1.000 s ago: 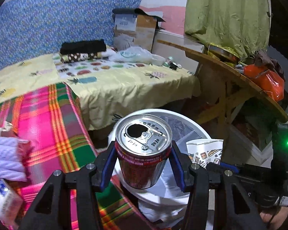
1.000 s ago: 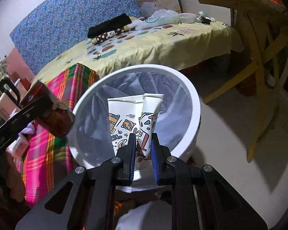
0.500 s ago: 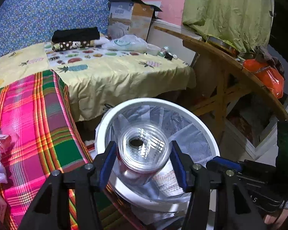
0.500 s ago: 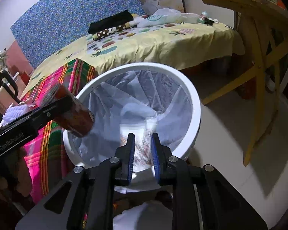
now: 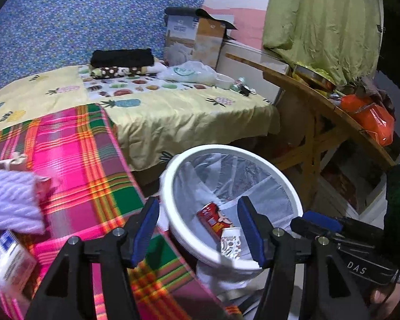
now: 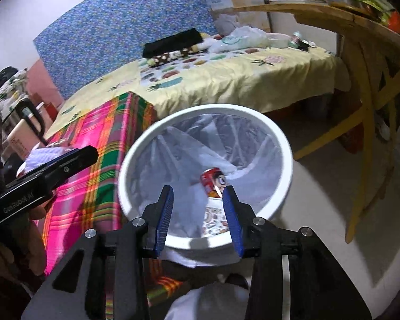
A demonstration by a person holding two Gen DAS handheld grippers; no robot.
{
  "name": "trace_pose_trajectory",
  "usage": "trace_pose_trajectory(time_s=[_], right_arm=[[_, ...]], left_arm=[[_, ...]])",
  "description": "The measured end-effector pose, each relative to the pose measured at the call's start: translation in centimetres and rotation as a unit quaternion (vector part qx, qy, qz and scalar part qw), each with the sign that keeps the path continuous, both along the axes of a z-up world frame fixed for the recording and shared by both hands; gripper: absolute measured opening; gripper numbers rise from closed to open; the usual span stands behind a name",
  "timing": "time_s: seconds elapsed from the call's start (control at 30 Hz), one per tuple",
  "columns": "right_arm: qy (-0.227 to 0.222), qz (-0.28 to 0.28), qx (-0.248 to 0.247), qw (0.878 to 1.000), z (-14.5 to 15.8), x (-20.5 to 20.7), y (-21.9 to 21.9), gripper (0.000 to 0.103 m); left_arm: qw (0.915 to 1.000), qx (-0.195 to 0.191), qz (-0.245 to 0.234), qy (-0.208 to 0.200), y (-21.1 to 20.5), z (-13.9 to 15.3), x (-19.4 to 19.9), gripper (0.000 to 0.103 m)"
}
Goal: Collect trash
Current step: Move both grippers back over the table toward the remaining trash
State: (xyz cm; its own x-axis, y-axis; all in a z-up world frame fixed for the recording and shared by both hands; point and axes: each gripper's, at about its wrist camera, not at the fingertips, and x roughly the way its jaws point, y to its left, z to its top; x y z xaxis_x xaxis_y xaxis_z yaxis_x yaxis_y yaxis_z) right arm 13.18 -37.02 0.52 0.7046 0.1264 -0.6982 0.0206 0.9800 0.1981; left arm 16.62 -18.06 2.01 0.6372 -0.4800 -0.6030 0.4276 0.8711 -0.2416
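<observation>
My left gripper (image 5: 197, 229) is wide open with nothing in it, the red metal drink can (image 5: 213, 220) and the white patterned paper bag (image 5: 230, 244) lie inside the round white plastic-lined bin (image 5: 170, 213), and my right gripper (image 6: 197, 218) is open too.

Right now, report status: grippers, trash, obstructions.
Left gripper open, empty. Right gripper open, empty. Red can and printed paper bag lie inside white bin. Nothing blocking the bin mouth.
</observation>
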Motion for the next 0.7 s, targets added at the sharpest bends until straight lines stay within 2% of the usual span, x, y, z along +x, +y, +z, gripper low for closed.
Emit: trace_pose_trajectory(time_s=[0.13,0.7], right_arm=[[-0.028,0.027,-0.010,0.999,0.7,-0.5,1.5,0.040],[-0.019,0.118,0.000,0.993,0.7,-2.5,9.3,0.040]], left_arm=[[0.9997,0.012,0.021,-0.004,1.7,0.0,-1.2,0.063],[0.9923,0.036,0.119,-0.010,10.0,-1.2,-7.0,0.063]])
